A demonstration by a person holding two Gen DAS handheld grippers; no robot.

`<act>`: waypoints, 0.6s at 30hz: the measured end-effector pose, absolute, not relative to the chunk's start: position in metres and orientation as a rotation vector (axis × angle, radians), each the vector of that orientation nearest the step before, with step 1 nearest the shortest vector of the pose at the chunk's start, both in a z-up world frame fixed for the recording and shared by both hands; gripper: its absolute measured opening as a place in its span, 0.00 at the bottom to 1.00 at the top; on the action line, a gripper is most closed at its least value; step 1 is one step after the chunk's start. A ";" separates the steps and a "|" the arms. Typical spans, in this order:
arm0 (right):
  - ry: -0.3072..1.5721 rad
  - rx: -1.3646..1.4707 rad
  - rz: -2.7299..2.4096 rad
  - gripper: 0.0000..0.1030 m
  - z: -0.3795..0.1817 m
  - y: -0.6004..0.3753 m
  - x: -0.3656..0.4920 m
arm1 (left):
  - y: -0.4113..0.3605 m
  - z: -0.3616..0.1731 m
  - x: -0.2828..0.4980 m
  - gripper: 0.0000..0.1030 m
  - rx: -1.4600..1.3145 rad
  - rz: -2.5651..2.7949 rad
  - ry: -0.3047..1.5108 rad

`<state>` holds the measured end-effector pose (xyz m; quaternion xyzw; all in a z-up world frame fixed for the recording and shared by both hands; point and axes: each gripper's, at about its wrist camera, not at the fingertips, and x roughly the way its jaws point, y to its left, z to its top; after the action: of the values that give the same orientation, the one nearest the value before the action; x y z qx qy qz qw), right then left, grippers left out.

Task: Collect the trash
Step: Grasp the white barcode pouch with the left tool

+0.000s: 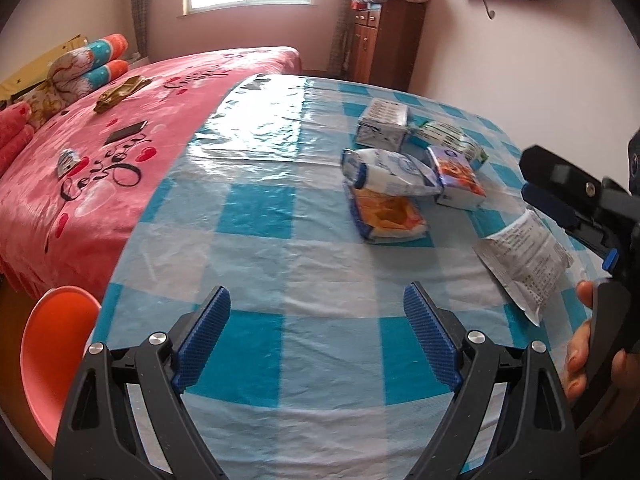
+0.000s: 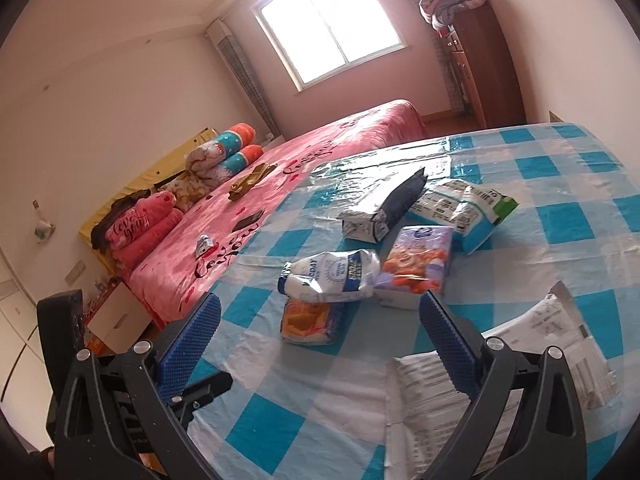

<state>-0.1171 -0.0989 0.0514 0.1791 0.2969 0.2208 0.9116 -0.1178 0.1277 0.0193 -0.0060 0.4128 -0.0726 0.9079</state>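
Observation:
Several snack packets lie in a loose cluster on the blue-and-white checked table (image 1: 280,264). Among them are a white-and-blue bag (image 1: 388,172), an orange packet (image 1: 386,216) under it and a grey carton (image 1: 382,124) behind. A flat printed wrapper (image 1: 524,256) lies apart to the right. My left gripper (image 1: 320,320) hangs open over bare cloth, short of the cluster. My right gripper (image 2: 320,336) is open too. The orange packet (image 2: 308,320) lies just beyond its fingertips and the printed wrapper (image 2: 540,360) under its right finger. The white-and-blue bag (image 2: 332,276) sits further on.
A bed with a pink blanket (image 1: 100,184) runs along the table's left side, carrying a phone (image 1: 126,132) and a small wrapper (image 1: 68,160). An orange chair (image 1: 52,352) stands at the near left corner. A wooden cabinet (image 1: 384,40) is by the far wall.

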 end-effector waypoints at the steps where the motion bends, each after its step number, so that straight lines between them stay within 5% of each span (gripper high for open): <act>1: 0.610 0.371 0.448 0.95 0.052 -0.101 -0.116 | 0.125 0.019 -0.117 0.86 -0.007 -0.158 0.852; 18: 0.605 0.552 0.205 0.95 0.042 -0.217 -0.099 | 0.015 0.019 -0.110 0.86 0.262 -0.542 0.883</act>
<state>-0.0988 -0.2172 0.0416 0.2679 0.2937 0.0997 0.9121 -0.1096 0.0147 0.0194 0.1249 0.4208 -0.2581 0.8606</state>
